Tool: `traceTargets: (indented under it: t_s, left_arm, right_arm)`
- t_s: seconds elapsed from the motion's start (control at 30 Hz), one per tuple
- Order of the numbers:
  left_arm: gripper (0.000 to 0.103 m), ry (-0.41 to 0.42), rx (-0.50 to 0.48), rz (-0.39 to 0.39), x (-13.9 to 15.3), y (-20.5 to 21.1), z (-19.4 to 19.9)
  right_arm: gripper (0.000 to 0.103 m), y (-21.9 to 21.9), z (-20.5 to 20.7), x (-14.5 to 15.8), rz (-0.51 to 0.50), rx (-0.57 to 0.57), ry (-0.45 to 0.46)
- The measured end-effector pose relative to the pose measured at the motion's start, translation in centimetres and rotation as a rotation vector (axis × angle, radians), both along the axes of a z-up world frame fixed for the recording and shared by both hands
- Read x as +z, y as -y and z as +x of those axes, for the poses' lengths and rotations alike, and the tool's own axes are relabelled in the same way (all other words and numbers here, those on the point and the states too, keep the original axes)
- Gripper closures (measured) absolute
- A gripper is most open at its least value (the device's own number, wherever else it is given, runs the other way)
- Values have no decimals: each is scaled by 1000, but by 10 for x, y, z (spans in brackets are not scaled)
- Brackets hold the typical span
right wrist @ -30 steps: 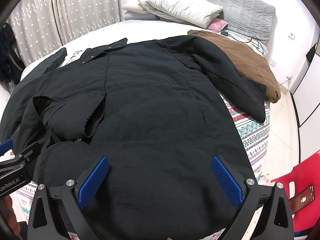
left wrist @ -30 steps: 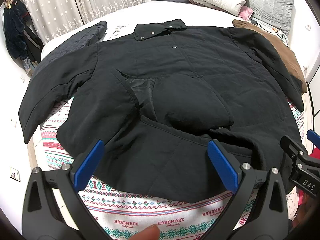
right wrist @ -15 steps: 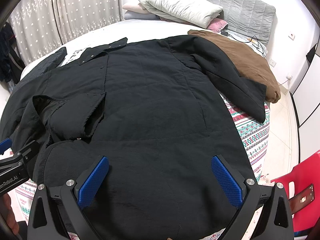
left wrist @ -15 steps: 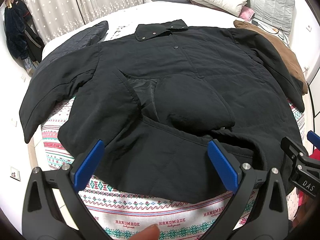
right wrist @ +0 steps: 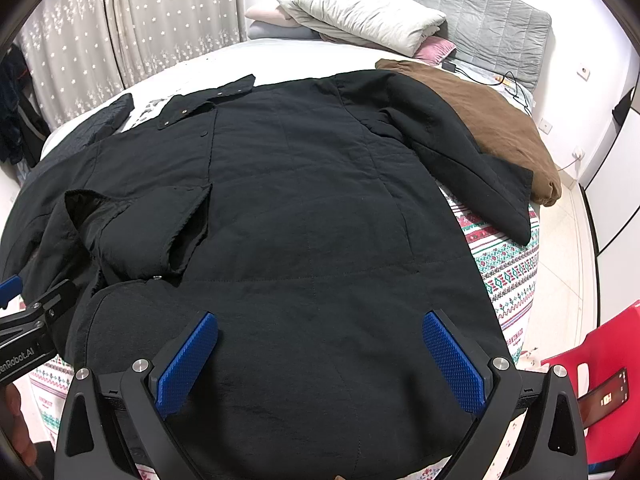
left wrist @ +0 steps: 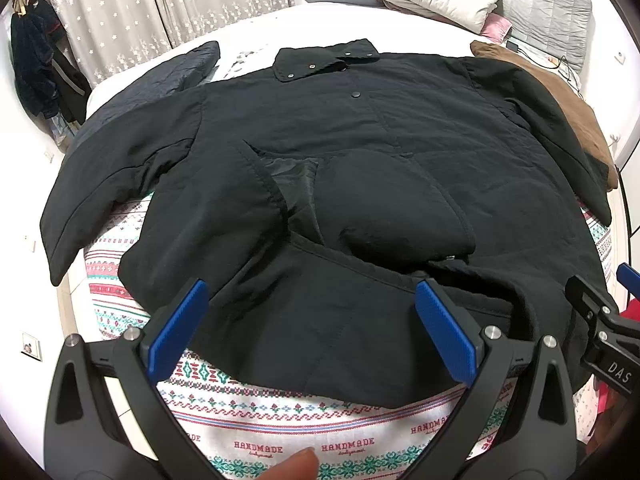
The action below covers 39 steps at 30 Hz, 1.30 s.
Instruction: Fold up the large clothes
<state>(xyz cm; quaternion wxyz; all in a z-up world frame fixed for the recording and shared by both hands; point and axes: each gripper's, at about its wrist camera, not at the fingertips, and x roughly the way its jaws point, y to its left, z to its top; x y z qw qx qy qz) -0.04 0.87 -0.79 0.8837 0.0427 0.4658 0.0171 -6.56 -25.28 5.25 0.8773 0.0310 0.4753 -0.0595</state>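
In the left wrist view, one black jacket (left wrist: 360,152) lies front-up on a patterned bedspread (left wrist: 280,416), its collar (left wrist: 326,58) pointing away from the camera and its hem toward it, so the long axis runs from near to far. Both sleeves are spread outward: one sleeve (left wrist: 100,184) reaches past the bed's edge at the left, the other runs down the right side. The front panel is flipped open near the middle, showing shiny lining. The left gripper (left wrist: 312,328) hangs above the hem with its two blue pads spread wide, holding nothing. A strip of bare bedspread lies between the hem and the camera. The other gripper's black body shows at the right edge.

In the right wrist view, the same jacket (right wrist: 320,220) fills the bed, collar far left. The right gripper (right wrist: 320,360) hovers over the lower hem, jaws released and empty. One brown garment (right wrist: 488,120) lies beside the far sleeve, touching it. Two pillows (right wrist: 360,20) are stacked by the headboard. A red chair (right wrist: 608,360) stands right of the bed.
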Motion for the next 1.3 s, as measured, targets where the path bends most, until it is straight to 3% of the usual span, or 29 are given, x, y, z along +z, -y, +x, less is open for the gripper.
traceTargets:
  t_s: [0.3,0.5,0.63,0.83,1.0,1.1,1.2,1.27,1.3]
  left_arm:
    - [0,9,-9,5,0,-7,1]
    - [0,143,18,27,28,-40,8]
    - [0,79,47,-49,42,-92,30]
    - [0,10,76,-5,36,-137,60]
    - [0,-34,-10,-79,34,-118,75]
    - [0,-65,-66,-65,30,-90,93]
    - [1,-108,-59,19,12,-65,117]
    - [11,-136,-36,109,-4,-56,131]
    - [25,-153,-25,142,-11,-54,134]
  right_arm:
    - [0,-1,0,0,-2,0,0]
    - [0,17,-4,12,12,-3,47]
    - [0,49,-8,20,46,-44,55]
    - [0,92,-12,15,144,-35,9]
    - [0,113,-17,5,129,-52,-62]
    - [0,124,-27,2,157,-48,-84]
    - [0,125,-36,2,193,-31,-93]
    - [0,122,-42,2,198,-19,-96]
    - [0,122,-45,2,195,-13,-99]
